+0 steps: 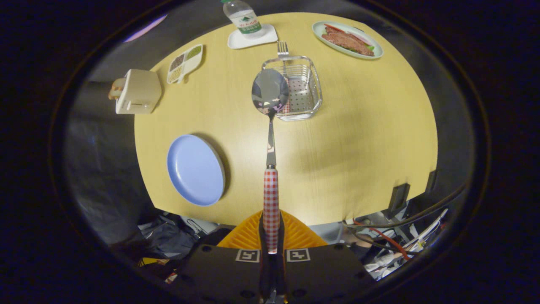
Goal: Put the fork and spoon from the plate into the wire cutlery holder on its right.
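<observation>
Toaster (138,91) at the far left edge of the round wooden worktop (358,139), a divided snack tray (184,63) just beyond it, and nearer me the blue plate (195,169), now bare of cutlery. Moving right, a water bottle (244,17) stands on a white coaster at the back edge, and the spoon (270,126) runs straight out ahead of me. My jaws (271,236) are clenched on its checked handle near the butt end, so the long steel neck and bowl stick far out in front, the bowl hanging over the near left corner of the wire cutlery holder (300,88). The fork (282,50) already stands in the holder, its tines poking up past the far rim. Further right, a pale plate of sliced meat (347,39) sits at the back, well apart from the holder.

The spoon looks stiff and light, but polished metal is slippery; the patterned handle seems the surer place to grip, and held this far back the bowl may swing or sag. I judge the fork done and the spoon halfway there. I am held high above the worktop, looking steeply down, pointing across at the holder.
</observation>
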